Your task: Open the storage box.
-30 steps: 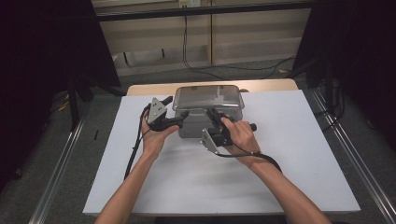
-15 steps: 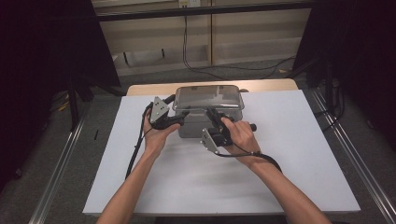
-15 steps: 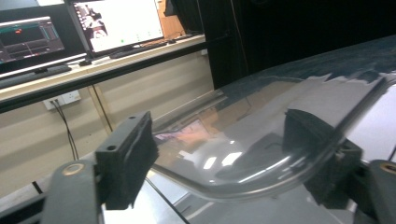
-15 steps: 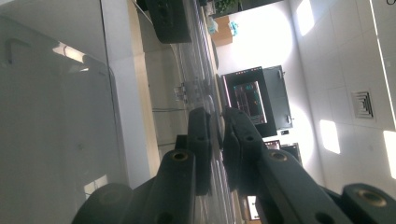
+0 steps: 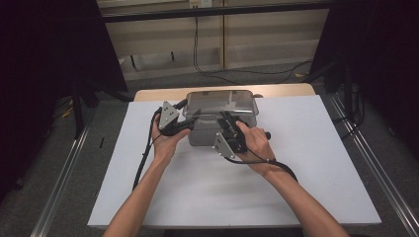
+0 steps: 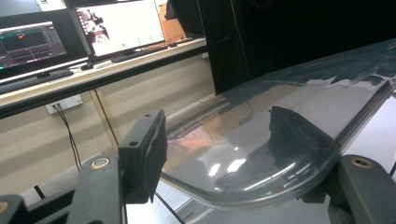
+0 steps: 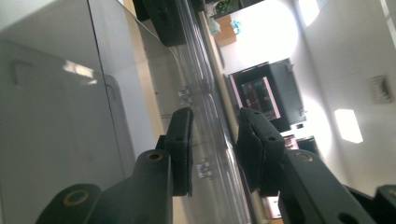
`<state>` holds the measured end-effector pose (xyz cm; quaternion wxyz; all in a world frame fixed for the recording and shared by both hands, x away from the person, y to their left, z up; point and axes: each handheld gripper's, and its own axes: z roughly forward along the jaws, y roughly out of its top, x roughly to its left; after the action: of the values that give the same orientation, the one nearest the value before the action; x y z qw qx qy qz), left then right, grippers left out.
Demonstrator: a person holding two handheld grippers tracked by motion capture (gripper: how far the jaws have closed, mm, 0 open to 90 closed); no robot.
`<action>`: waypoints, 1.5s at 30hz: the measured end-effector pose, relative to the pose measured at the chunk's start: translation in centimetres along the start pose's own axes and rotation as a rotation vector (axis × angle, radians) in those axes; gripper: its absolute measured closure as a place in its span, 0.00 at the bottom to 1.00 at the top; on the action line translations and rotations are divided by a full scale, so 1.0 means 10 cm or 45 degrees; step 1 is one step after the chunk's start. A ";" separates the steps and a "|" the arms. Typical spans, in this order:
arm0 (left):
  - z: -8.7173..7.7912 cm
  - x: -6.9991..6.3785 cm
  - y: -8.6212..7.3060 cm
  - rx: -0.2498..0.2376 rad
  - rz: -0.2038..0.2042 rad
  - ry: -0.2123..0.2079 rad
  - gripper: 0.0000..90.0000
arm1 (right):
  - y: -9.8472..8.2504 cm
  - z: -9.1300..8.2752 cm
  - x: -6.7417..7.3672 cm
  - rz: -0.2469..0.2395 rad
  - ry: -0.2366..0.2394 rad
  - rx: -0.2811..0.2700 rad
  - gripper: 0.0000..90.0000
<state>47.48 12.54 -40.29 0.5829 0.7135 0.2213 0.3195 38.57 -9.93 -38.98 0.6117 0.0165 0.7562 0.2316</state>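
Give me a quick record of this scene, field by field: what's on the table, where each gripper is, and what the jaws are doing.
surface: white table
object: grey metal box with a clear lid, at the far middle of the table
left gripper: at the lid's left corner; jaws straddle the corner edge and have just been closing; contact unclear
right gripper: at the lid's front edge; jaws on either side of the rim and have just been opening, small gaps visible
hands: both at the box's front
background: monitors on a desk
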 end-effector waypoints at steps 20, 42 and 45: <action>0.00 0.01 0.02 0.012 -0.006 -0.004 0.42 | -0.50 -0.05 -0.33 0.711 0.088 -0.019 0.23; 0.00 0.04 0.05 0.013 -0.016 -0.016 0.43 | -1.04 0.10 -0.39 1.073 0.169 -0.041 0.26; 0.00 0.06 0.05 0.021 -0.011 -0.012 0.43 | -1.06 0.12 -0.38 1.073 0.173 -0.048 0.28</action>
<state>47.83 12.83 -39.72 0.5794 0.7189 0.2242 0.3118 43.39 -20.13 -39.56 0.4125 0.2976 0.7175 0.4759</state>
